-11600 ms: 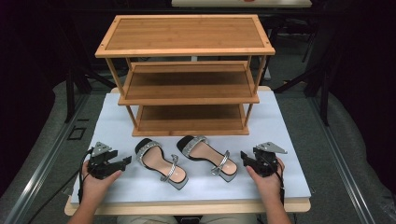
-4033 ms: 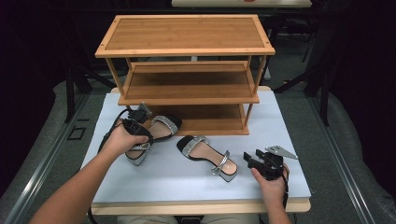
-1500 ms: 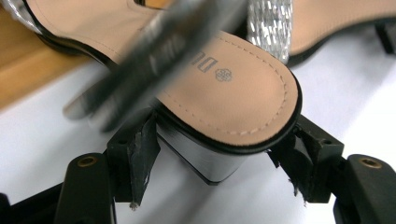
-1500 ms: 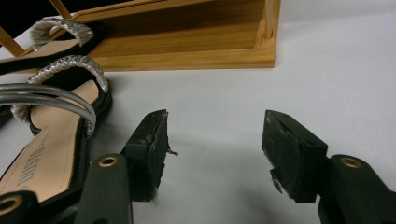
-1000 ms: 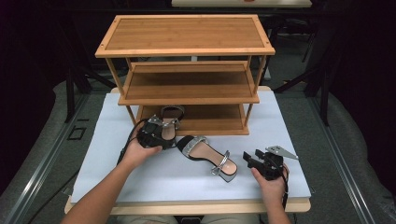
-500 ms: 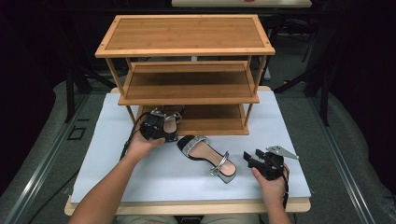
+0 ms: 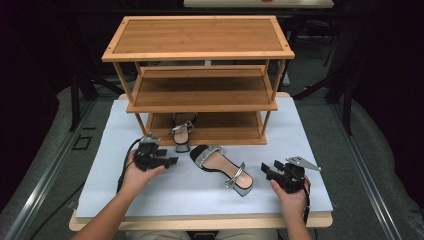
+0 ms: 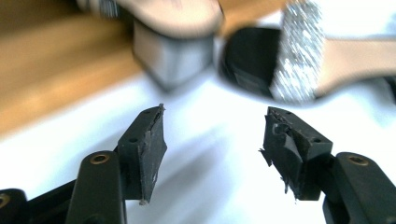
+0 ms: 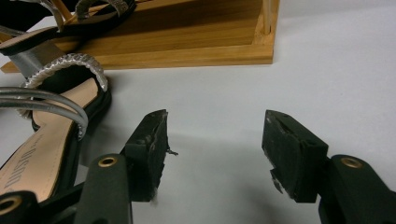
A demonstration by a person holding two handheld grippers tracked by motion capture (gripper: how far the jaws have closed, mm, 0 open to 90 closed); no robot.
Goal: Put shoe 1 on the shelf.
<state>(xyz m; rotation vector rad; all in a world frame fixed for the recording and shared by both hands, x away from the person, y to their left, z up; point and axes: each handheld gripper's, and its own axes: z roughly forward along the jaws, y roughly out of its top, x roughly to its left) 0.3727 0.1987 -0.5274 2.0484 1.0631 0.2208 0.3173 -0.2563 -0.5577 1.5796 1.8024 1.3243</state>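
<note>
One black sandal with silver straps (image 7: 182, 131) lies on the bottom shelf of the wooden rack (image 7: 200, 37), its grey heel (image 8: 173, 60) sticking out over the front edge. Its mate (image 7: 222, 169) lies on the white table in front of the rack, toe toward the rack. My left gripper (image 7: 170, 161) hovers just left of both sandals, open; its jaws have just been closing a little with nothing between them (image 8: 212, 135). My right gripper (image 7: 265, 170) rests open on the table to the right of the second sandal (image 9: 46, 135), empty (image 9: 215, 140).
The rack has three wooden levels; the middle shelf (image 7: 200, 92) and top are bare. The bottom shelf (image 9: 187, 42) has room to the right of the sandal. The white table top (image 7: 300, 130) ends in a wooden front edge near the person.
My left gripper has drawn back from the bottom shelf toward the person and to the left, leaving the first sandal on the shelf. The right gripper has stayed put.
</note>
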